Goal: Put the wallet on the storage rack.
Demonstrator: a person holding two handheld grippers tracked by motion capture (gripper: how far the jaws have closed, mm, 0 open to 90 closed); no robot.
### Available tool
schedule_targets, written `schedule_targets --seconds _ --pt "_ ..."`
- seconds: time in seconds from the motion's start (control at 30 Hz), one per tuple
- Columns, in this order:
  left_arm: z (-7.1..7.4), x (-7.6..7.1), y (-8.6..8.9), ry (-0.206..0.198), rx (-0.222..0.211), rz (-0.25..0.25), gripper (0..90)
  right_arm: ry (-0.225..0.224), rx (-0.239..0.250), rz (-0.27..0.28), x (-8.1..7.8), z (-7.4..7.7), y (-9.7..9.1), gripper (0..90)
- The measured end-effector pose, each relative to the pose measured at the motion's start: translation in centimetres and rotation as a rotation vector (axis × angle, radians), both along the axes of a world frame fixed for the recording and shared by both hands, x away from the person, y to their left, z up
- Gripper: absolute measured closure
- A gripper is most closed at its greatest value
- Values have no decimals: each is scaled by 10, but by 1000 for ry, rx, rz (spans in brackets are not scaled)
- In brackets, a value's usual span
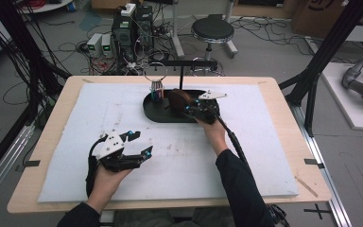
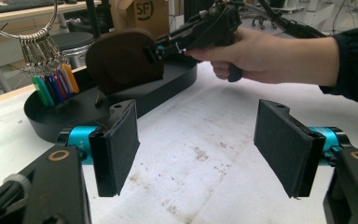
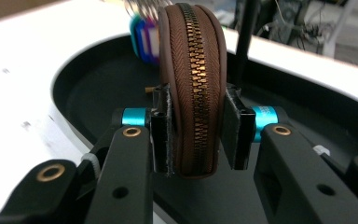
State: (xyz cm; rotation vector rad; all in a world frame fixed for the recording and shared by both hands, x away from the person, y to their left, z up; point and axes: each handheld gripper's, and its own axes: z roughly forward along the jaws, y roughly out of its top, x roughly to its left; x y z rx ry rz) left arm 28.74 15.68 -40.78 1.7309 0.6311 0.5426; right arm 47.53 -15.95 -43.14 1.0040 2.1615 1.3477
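1. High view: we see a wooden table [image 1: 52, 106] covered by a white mat [image 1: 123, 113], with a black oval tray [image 1: 153, 112] at its far middle.
2. Our right gripper [image 1: 189, 109] reaches into the tray, its jaws clamped on a brown zip pouch [image 1: 178, 98] that stands on edge there.
3. Right gripper view: the pouch [image 3: 192, 88] sits squarely between the two pads, zipper facing the camera and running up over its curved top; the pads press its two flat sides.
4. Just behind the pouch hangs a ring of coloured key tags [image 2: 55, 84] from a thin black stand [image 1: 181, 75]; whether the tags touch the tray floor we cannot tell.
5. Our left gripper [image 1: 139, 144] rests low over the near-left part of the mat, well apart from the tray.
6. Left gripper view: its fingers [image 2: 116, 144] stand wide apart with nothing between them, above the stained mat [image 2: 205, 154], pointing toward the tray [image 2: 74, 112] and the right hand [image 2: 261, 58].
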Motion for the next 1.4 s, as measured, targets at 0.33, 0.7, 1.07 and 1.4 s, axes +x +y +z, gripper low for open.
schedule_targets --seconds 0.33,0.7,1.07,1.4 --pt "0 -1 2 -2 1 -8 305 -13 1 -7 2 -8 4 669" --pt "-1 -1 2 0 -1 -6 305 0 -88 -25 3 -10 2 590" --pt "-1 -1 2 -11 1 -9 305 27 -123 -58 4 -7 -5 487" --pt "-1 -1 4 -12 0 -5 305 38 -136 -91 3 0 -14 442"
